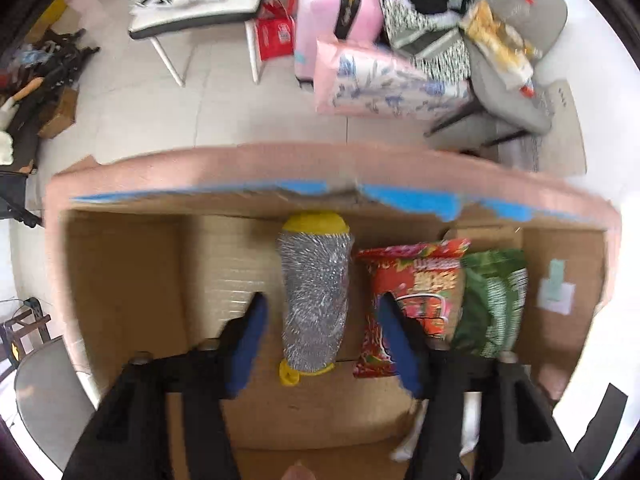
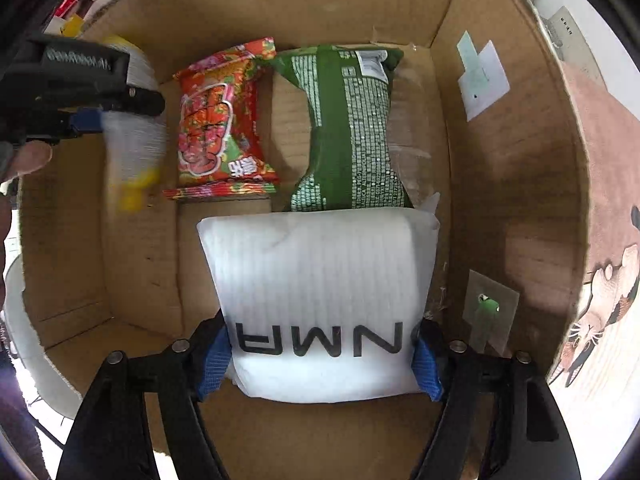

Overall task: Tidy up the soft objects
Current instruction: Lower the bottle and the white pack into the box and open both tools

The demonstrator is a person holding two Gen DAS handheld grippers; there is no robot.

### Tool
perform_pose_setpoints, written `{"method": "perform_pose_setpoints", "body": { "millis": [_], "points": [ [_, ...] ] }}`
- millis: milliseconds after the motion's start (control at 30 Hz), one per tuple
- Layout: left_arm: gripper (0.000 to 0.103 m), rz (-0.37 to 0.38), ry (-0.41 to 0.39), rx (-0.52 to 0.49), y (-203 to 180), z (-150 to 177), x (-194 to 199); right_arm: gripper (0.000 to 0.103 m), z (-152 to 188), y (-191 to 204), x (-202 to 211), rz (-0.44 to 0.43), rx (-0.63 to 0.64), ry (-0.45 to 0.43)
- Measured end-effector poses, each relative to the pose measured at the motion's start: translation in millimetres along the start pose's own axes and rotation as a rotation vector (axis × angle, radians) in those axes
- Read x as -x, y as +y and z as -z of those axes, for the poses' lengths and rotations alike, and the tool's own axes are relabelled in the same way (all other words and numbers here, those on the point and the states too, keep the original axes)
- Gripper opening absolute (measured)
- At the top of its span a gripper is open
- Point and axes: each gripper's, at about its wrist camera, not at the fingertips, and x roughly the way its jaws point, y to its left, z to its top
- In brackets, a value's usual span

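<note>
- In the right wrist view the right gripper [image 2: 324,354] sits at 6 o'clock, its blue pads [image 2: 218,354] pressed against both sides of a white padded pack [image 2: 320,292] with black letters; the fingers stand wide and are closed on that pack.
- The white padded pack lies on the floor of the cardboard box [image 2: 508,184], its far edge touching the near end of the green snack bag [image 2: 348,128].
- Beyond it, toward 12 o'clock, the green snack bag lies flat, with the red snack bag [image 2: 220,120] just beside it at its 9 o'clock side.
- At 9 to 10 o'clock in the same view the left gripper [image 2: 86,120] reaches in over a blurred silver roll with yellow ends [image 2: 134,148].
- In the left wrist view the left gripper [image 1: 322,340] has its blue fingers [image 1: 248,344] spread apart, one on each side of the silver roll with yellow ends [image 1: 314,296], with a visible gap on both sides; it grasps nothing.
- The roll lies lengthwise on the box floor, pointing toward 12 o'clock, its far yellow end near the far wall of the cardboard box [image 1: 128,276].
- At 3 o'clock of the roll lie the red snack bag [image 1: 416,284] and then the green snack bag [image 1: 494,300], touching each other.
- Past the box rim, at 1 o'clock, a pink flowered pillow [image 1: 380,84] leans near a grey chair [image 1: 516,60].
</note>
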Motion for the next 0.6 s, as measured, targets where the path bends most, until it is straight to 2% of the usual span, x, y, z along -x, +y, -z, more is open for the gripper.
{"method": "perform_pose_setpoints", "body": {
  "millis": [33, 67, 133, 233, 300, 433, 600],
  "points": [
    [0.075, 0.004, -0.024, 0.002, 0.8, 2.5, 10.6, 0.082, -4.8, 1.2, 3.4, -0.004, -0.001, -0.005],
    [0.078, -0.006, -0.043, 0.004, 1.6, 5.3, 19.4, 0.083, -4.1, 1.8, 10.4, -0.007, -0.003, -0.019],
    [0.086, -0.014, -0.086, 0.0, 1.2, 15.6, 41.0, 0.096, -4.6, 5.1, 31.1, -0.006, 0.002, -0.068],
    [0.098, -0.026, -0.153, 0.0, 0.2, 37.5, 67.7, 0.098, -0.3, 8.2, 59.2, 0.008, 0.012, -0.129],
    [0.098, -0.029, -0.202, 0.004, -1.5, 57.8, 84.5, 0.103, 3.3, 10.3, 76.9, 0.032, 0.024, -0.175],
    [0.099, -0.06, -0.293, -0.015, -9.8, 101.9, 108.5, 0.103, 19.1, 14.3, 107.9, 0.082, 0.053, -0.254],
    [0.1, -0.081, -0.351, -0.042, -17.6, 152.7, 126.9, 0.103, 43.2, 11.7, 123.7, 0.049, 0.057, -0.287]
  ]
}}
